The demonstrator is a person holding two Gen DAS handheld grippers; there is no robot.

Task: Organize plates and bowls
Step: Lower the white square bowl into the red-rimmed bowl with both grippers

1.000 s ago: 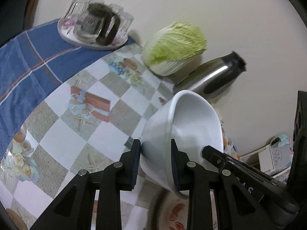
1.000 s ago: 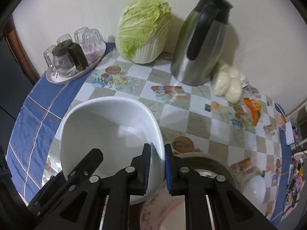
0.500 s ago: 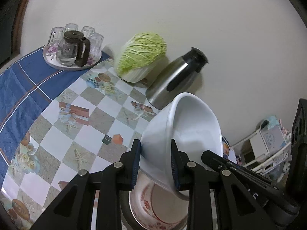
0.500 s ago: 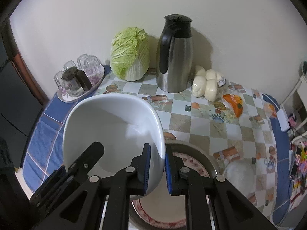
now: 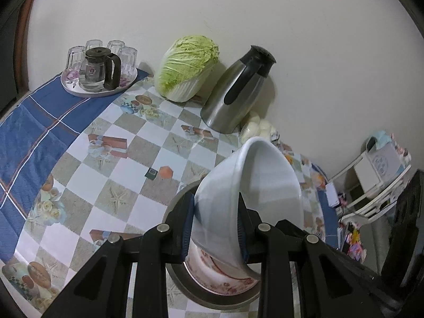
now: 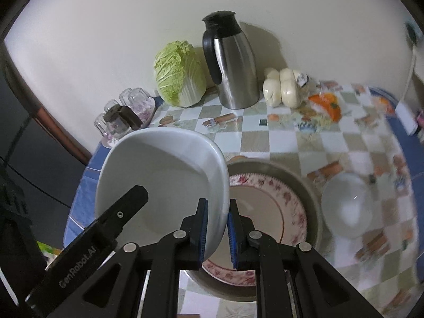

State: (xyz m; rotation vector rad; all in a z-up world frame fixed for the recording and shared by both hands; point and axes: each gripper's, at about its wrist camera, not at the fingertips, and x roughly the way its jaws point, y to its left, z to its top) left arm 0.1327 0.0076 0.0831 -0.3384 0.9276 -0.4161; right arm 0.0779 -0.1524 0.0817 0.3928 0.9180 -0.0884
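The large white bowl [image 6: 161,182] hangs tilted in the air above the floral-rimmed plate [image 6: 267,212], which lies in a metal basin [image 6: 312,193] on the checked tablecloth [image 5: 111,175]. Both tools hold it: the right gripper [image 6: 216,234] is clamped on the rim nearest that camera, one pad inside and one outside, and the left gripper [image 5: 215,228] is clamped on the opposite wall. The bowl looks like glazed ceramic, so probably stiff, fairly heavy, slick under the pads and liable to chip; the thin rim, gripped on two opposite sides, seems the soundest hold. A smaller white bowl [image 6: 347,209] sits just beside the basin. Well back by the wall stand a napa cabbage [image 6: 180,74], a steel thermos jug [image 6: 230,61], steamed buns [image 6: 282,87] and a tray of glasses [image 5: 99,75]; none blocks the way down to the plate.
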